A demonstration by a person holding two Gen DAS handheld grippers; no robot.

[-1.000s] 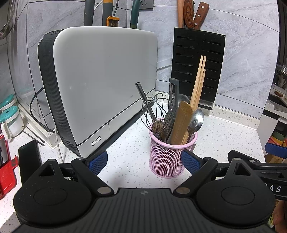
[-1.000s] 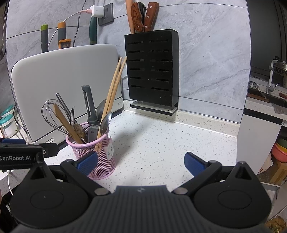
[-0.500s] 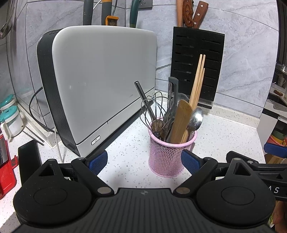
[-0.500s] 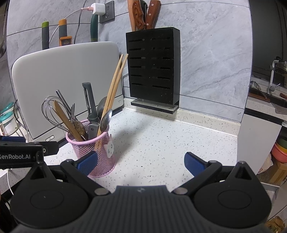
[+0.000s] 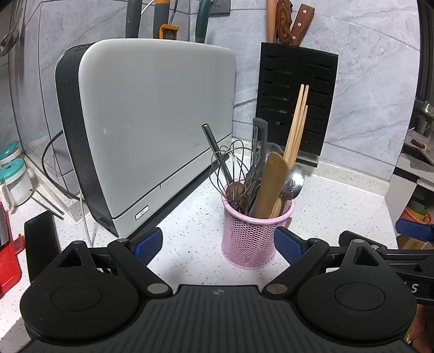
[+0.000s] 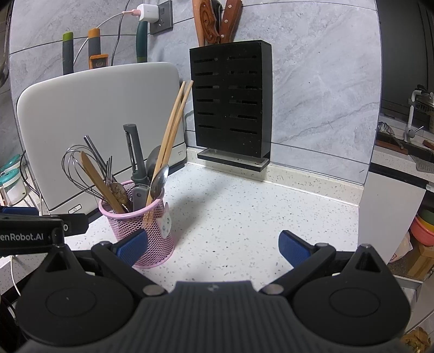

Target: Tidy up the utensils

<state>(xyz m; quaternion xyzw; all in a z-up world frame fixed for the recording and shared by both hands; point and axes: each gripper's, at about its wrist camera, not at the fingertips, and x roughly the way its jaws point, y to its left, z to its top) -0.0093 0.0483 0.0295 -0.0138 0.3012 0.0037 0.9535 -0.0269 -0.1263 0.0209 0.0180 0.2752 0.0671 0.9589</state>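
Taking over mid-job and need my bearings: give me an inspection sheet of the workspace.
Surface: speckled white countertop, bare ahead of the right tool.
Job's things: pink mesh holder upright, holding whisk, chopsticks, wooden spatula, spoon, peeler.
Clutter: nothing seen loose.
Grippers: left tool open, holder between its fingers; right tool open, empty.
Cables: black cord beside white appliance; charger lead.
Surroundings: black knife block, tiled wall.
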